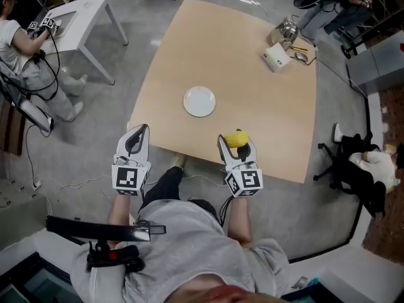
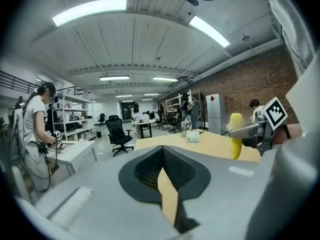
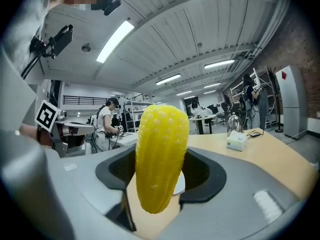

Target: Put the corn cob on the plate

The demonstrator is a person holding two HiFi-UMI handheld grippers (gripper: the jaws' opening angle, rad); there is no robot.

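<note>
Grey-shirted torso of the person (image 1: 189,245) is being shown lowest in the head view, with both arms reaching forward. The left gripper (image 1: 139,131) is being held just off the near left corner of the table (image 1: 265,125), above the floor, its jaws meeting at the tips with nothing between them. The right gripper (image 1: 237,141) is being held over the table's near edge, its jaws being pressed on the corn cob (image 1: 237,137). The plate (image 1: 199,101), white and bare, is lying toward the left edge, well apart from the cob. A white box (image 1: 276,58) is sitting near the far right corner.

Left gripper view: the jaws are being shown closed tip to tip, with only a thin slit behind them and nothing gripped. The corn cob (image 2: 235,135) is being carried upright at the right.

Right gripper view: the corn cob (image 3: 161,159) is being clamped upright, the jaws being parted only by its width. A sliver of the plate (image 3: 179,183) is being shown behind it on the table.
</note>
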